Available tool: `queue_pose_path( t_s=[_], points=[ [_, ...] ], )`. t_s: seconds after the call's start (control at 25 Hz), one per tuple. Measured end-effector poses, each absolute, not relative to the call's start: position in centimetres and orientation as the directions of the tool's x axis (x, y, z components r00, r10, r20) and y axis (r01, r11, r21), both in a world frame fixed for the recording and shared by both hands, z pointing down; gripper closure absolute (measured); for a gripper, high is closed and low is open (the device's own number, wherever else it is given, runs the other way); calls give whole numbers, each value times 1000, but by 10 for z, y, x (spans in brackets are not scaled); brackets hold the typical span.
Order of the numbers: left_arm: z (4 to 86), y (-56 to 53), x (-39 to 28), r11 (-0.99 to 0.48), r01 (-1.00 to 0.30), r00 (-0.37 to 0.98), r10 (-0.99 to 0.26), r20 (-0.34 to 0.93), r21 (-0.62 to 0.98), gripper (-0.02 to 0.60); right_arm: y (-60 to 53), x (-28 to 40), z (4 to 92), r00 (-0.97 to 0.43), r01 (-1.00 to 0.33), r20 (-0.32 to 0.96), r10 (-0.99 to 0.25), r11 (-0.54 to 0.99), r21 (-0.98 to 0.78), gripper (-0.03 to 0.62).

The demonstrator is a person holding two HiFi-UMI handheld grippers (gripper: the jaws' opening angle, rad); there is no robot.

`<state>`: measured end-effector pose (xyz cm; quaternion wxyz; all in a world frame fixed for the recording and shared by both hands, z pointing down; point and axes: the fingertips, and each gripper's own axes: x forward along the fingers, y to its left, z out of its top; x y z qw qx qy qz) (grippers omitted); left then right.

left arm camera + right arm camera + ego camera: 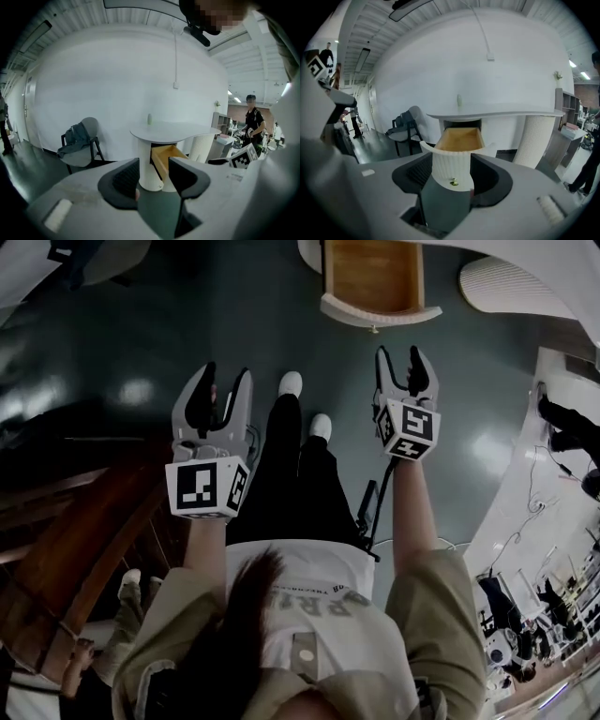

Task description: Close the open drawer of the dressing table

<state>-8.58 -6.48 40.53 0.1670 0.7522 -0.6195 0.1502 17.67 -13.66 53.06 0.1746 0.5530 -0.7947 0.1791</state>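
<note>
Floor (234, 315), dark and glossy, is seen across most of the head view. White dressing table (497, 114) is set against a white wall (440, 70); a curved flat top is carried on ribbed white pedestals. The table is seen ahead of both grippers, at the top edge of the head view.

Drawer (459, 139) is pulled well out from under the tabletop. A bare wooden inside is shown, closed at the front by a curved, ribbed white panel. In the head view the drawer (373, 277) is placed straight ahead of the right gripper, with a strip of floor between them, so no contact is made.

Chair (82, 140) is placed left of the table, well apart from it, with a grey garment draped over it.

Black trousers (291, 484) and white shoes (291, 382) of the person are seen between the two grippers.

Left gripper (227, 376) is held out over the floor, left of the drawer line. Its jaws are moderately apart and nothing is held; only floor and the table base are seen past them in the left gripper view.

Right gripper (399, 354) is aimed at the drawer front. Its jaws are moderately apart and empty; in the right gripper view the ribbed panel is framed in the gap between them but is not gripped.

Marker cubes are carried on the left (206, 488) and right (408, 427) grippers.

Knob (452, 182), small and brass coloured, is fixed low on the centre of the drawer front.
</note>
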Motion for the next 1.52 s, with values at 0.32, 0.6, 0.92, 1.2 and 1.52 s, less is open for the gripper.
queue_pose_path(
  t_s=[0.32,0.6,0.92,1.2,1.52],
  points=[
    [437,-62,-81,-185,-980,198,-860,471,75,376,-146,175,597,-300,-950,539,-787,298,-93,342],
    [457,-64,-81,-181,-980,195,-840,506,77,376,-162,168,641,-290,-952,590,-753,287,-102,351],
    [464,-69,-80,-182,-980,197,-828,525,80,376,-166,166,677,-273,-955,646,-713,280,-94,378],
    [468,-69,-83,-176,-981,190,-822,536,79,376,-171,164,685,-270,-955,653,-708,281,-89,406],
    [468,-71,-89,-161,-984,175,-823,541,74,376,-177,161,684,-272,-954,649,-711,288,-84,477]
  ],
)
